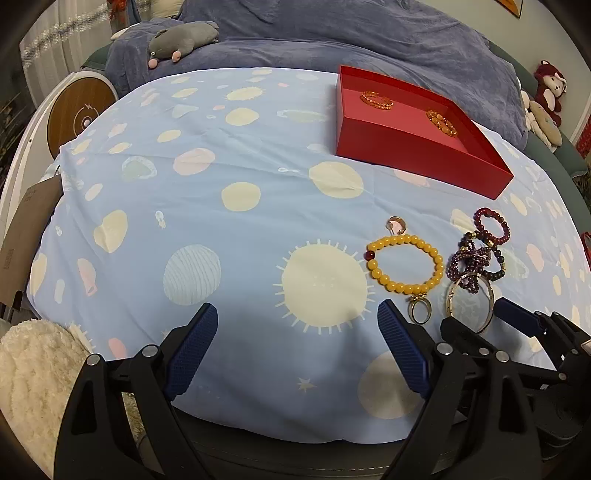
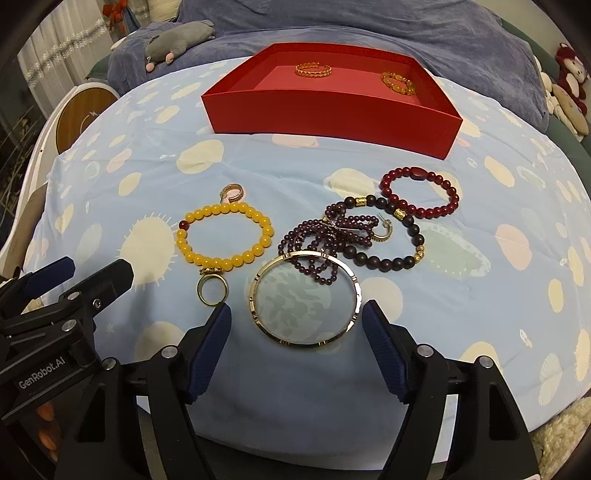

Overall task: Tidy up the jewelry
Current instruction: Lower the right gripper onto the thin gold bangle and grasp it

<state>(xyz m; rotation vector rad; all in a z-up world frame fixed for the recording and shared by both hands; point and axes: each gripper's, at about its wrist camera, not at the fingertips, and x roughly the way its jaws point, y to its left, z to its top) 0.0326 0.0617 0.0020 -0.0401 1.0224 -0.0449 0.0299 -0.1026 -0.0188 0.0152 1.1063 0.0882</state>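
Note:
My right gripper stands open low over the light blue cloth, and a gold bangle lies flat between its fingers. Beside the bangle are a gold ring, a yellow bead bracelet, a tangle of purple beads, a dark bead bracelet and a dark red one. Farther back, a red box holds two golden bracelets. My left gripper is open over bare cloth, left of the yellow bracelet, with nothing between its fingers.
A small hoop earring lies just behind the yellow bracelet. A grey plush toy rests on a blue blanket behind the cloth. A round wooden disc is at the left, a white fluffy throw near left, plush toys far right.

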